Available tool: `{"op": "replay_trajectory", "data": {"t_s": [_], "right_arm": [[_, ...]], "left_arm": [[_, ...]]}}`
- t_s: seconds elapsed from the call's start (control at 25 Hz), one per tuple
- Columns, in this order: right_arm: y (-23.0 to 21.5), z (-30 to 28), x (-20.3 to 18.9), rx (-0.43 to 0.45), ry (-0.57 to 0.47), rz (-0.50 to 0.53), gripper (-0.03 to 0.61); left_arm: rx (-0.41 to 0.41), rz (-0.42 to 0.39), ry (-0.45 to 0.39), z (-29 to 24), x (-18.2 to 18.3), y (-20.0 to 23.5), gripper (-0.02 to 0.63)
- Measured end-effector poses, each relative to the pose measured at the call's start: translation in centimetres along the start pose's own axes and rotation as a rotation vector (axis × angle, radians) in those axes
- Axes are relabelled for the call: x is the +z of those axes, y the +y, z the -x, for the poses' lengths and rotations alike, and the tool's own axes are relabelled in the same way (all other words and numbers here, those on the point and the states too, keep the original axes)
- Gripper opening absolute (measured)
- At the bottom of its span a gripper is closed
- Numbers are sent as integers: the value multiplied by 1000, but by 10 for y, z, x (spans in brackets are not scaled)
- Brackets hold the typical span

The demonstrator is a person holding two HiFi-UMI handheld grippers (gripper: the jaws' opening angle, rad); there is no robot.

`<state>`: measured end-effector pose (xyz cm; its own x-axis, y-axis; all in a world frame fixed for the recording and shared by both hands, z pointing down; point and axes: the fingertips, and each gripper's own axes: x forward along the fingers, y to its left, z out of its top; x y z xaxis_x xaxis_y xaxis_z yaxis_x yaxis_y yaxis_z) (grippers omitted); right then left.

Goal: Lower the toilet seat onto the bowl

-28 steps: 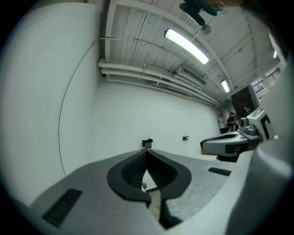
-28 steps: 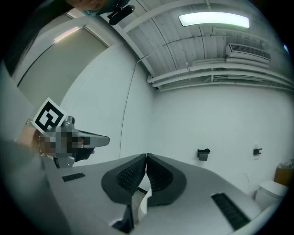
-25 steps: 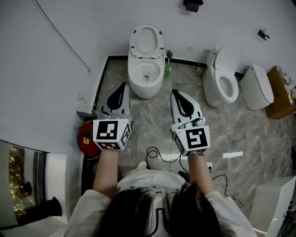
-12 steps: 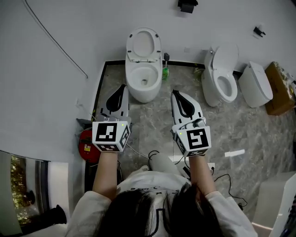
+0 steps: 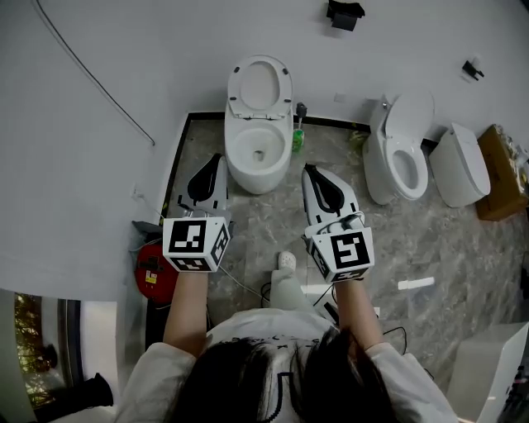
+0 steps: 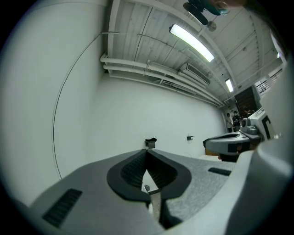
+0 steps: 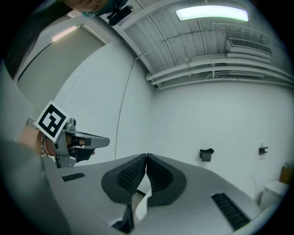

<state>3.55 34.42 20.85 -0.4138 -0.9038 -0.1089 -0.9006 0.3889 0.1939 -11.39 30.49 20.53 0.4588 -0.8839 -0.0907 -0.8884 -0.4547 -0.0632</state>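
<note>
Only my head view gives me the white toilet seat (image 5: 259, 85). It stands raised behind its white oval bowl (image 5: 258, 151), against the white wall (image 5: 124, 66), on the grey marble floor (image 5: 273, 223). Neither claw view carries the seat. Both look level across at that wall, and they add the ribbed ceiling with its long strip light (image 7: 212, 13) and a side-on look at the small black wall fixture (image 7: 206, 154).

Under the pads in each claw view a pale sliver shows through the gap, too small for me to name.

The left claw (image 5: 218, 157) is clenched, pads tip to tip, on nothing. The right claw (image 5: 307, 168) is the same.

The seat lies ahead of the two claws and between their lines, well apart from both. From above, the left claw's tip appears just beside the bowl's left rim and the right claw's tip lies a little off its right. How far above the bowl they ride I cannot tell.
</note>
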Motion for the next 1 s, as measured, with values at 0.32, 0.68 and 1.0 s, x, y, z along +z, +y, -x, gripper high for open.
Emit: {"op": "replay_trajectory", "data": {"t_s": [0.32,0.68,1.0], "right_arm": [[-73,-85,-38,47,23,-43,29],[-155,-171,-68,111,29,-72,29],[-193,-219,-84,157,41,-78,29]], "left_arm": [[26,-2,41,-110,-24,7,9],[80,-10,64,-226,-36,18,9],[120,-17,75,-279,-42,25,9]]}}
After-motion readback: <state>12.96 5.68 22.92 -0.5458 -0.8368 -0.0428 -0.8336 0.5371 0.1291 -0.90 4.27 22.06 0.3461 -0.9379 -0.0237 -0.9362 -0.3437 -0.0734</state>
